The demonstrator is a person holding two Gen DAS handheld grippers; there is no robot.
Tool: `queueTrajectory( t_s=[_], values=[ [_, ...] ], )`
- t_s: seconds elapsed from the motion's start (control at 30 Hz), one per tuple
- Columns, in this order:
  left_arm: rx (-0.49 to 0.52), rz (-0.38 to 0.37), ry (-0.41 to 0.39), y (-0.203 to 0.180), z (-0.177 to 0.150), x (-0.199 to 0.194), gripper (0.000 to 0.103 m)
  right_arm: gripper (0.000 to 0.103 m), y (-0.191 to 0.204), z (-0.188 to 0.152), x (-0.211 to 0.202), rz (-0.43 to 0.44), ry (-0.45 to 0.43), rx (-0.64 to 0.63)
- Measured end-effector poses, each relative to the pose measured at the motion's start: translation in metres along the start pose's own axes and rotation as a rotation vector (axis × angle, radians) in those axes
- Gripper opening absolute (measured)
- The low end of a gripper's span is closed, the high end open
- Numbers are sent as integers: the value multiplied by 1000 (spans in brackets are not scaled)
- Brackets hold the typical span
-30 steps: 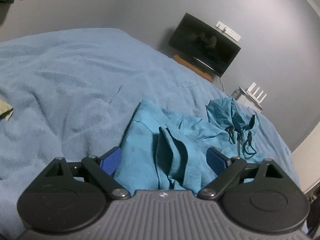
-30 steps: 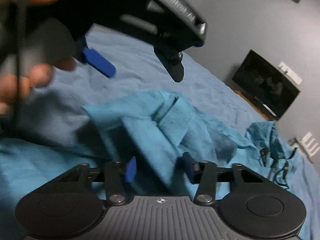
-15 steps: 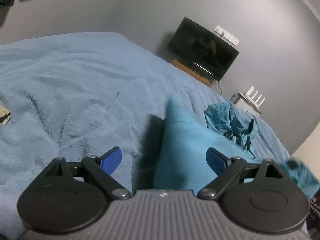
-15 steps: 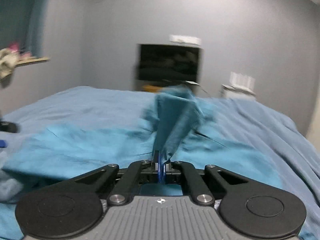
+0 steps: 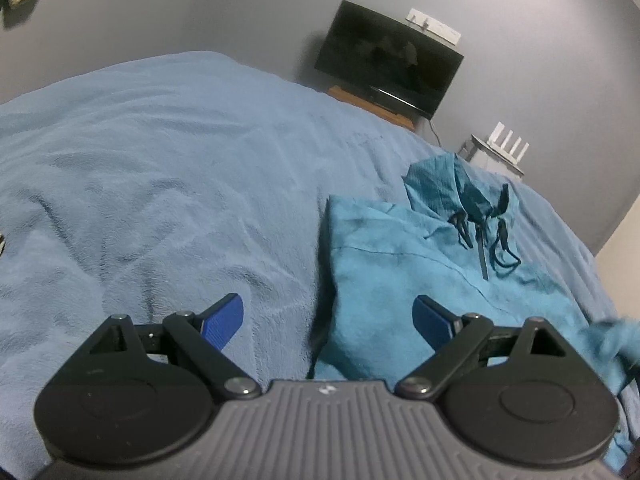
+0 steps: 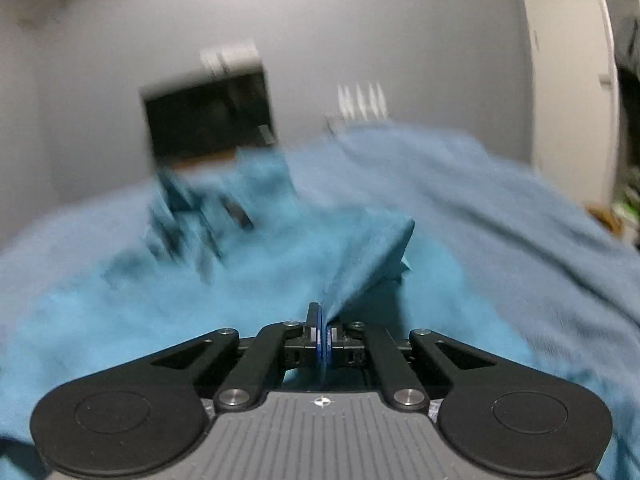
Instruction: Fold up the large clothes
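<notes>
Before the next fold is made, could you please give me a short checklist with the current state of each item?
1. Right gripper shut on the teal hoodie: ok, a fold of fabric rises from between its closed fingers.
2. Left gripper ready to grasp: ok, jaws wide open, nothing between them.
3. Left gripper lined up with the hoodie's edge: ok, the edge lies between its fingers' line, below them.
4. Drawstrings clear of both grippers: ok in the left wrist view; the right view is too blurred to confirm.
5. Hoodie flat on the blue blanket: not ok, the part in the right gripper is pulled up into a ridge.
</notes>
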State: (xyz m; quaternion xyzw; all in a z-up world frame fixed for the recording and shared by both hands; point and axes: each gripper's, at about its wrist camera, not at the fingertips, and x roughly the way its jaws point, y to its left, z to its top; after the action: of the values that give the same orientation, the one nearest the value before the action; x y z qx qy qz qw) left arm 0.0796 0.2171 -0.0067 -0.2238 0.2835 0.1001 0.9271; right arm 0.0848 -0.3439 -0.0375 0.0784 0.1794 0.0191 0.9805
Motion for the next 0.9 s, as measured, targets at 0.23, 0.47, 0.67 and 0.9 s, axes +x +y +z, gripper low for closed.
queueTrajectory(
  t_s=[0.23, 0.47, 0.67, 0.9],
  values=[
    [19, -2, 14, -3, 0, 8, 91, 2, 26, 75, -46, 194, -269, -54],
    [21, -10, 15, -2, -1, 8, 91, 2, 55, 137, -83, 319, -406, -109],
    [29, -12, 17, -4, -1, 7, 91, 2, 29, 113, -46, 200, -288, -76],
    [51, -8, 33, -8, -3, 10, 91, 3, -43, 23, 69, -2, 104, 82]
  ],
)
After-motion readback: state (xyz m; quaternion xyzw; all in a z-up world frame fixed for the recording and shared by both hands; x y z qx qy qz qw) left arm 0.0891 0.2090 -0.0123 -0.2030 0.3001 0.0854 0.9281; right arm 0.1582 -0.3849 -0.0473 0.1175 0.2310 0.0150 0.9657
